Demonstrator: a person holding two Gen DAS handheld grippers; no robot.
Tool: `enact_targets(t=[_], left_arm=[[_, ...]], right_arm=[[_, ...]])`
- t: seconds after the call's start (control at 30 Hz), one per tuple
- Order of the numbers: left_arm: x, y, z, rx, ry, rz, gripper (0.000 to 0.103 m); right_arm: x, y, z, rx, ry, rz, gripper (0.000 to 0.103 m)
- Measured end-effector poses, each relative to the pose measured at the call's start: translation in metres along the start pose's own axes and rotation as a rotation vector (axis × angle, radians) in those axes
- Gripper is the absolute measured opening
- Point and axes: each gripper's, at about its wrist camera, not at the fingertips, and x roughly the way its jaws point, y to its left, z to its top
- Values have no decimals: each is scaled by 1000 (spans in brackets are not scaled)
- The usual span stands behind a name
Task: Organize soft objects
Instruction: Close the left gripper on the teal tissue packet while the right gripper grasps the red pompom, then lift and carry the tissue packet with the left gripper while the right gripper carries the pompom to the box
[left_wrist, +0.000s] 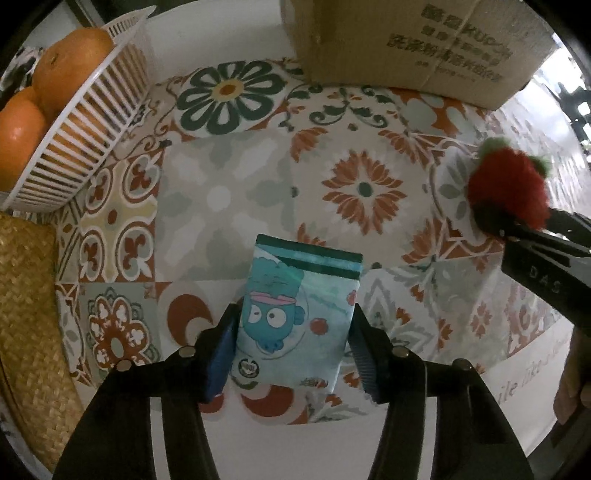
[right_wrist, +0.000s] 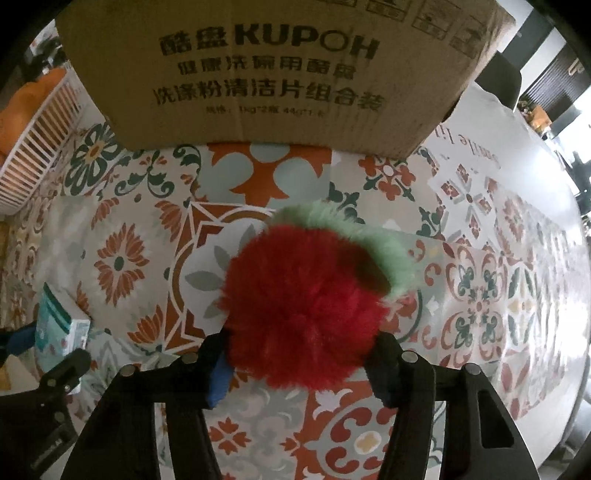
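My left gripper (left_wrist: 291, 347) pinches the tissue pack (left_wrist: 295, 314) (cartoon print) between half-spread fingers above the patterned cloth (left_wrist: 229, 206). My right gripper (right_wrist: 299, 354) squeezes the red plush strawberry (right_wrist: 306, 302); cardboard box (right_wrist: 266, 74) at twelve o'clock.

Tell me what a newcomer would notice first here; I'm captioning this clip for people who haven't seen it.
The fluffy red pom-pom with a green fringe, clamped in the right gripper over the patterned tablecloth. Next, the blue cartoon tissue pack between the left gripper fingers, with the KUPOH cardboard box behind and oranges in a white basket far left.
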Motion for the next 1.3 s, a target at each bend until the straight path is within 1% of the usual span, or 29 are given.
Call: enact_targets(t=[0.03,0.1,0.2,0.3,0.43,0.6,0.67,0.77,0.87,0.9,0.97,1.0,1.17,1.3], left_arm=[[-1,-1,-1,4,-6,-7,55],[0,-8,-1,4,-13,-21,54],[0,-18,1,-4,-26,-28,54],[-4,-26,2,-23,-41,-52,53],[-9,-35,7,-36,-62,-67,53],[-20,-55,11,-28,-103,-64,53],[-27,-65,12,-21,-123,-66,53],[-38,-78,16,-24,-153,-75,53],[-45,-87,18,-22,-168,-85,53],[-47,-90,18,-22,-173,-84,53],[-47,-88,17,-21,-188,-85,53],[-49,-90,16,-23,-193,-83,53],[-60,-90,11,-34,-227,-85,53],[-78,-86,3,-36,-267,-78,53]], right_arm=[[1,-1,-1,1,-4,8,55],[2,-7,-6,6,-15,26,43],[0,-16,-11,19,-25,56,37],[-3,-24,-14,34,-37,88,34],[-10,-37,-20,43,-54,123,32],[-26,-50,-32,34,-105,174,32],[-35,-55,-40,28,-119,173,32],[-42,-68,-48,66,-117,198,32],[-49,-80,-59,86,-135,194,32],[-53,-78,-60,92,-138,194,32],[-59,-83,-63,110,-148,198,32],[-57,-77,-56,116,-151,199,32],[-68,-80,-60,143,-173,209,32],[-79,-81,-62,157,-206,220,26]])
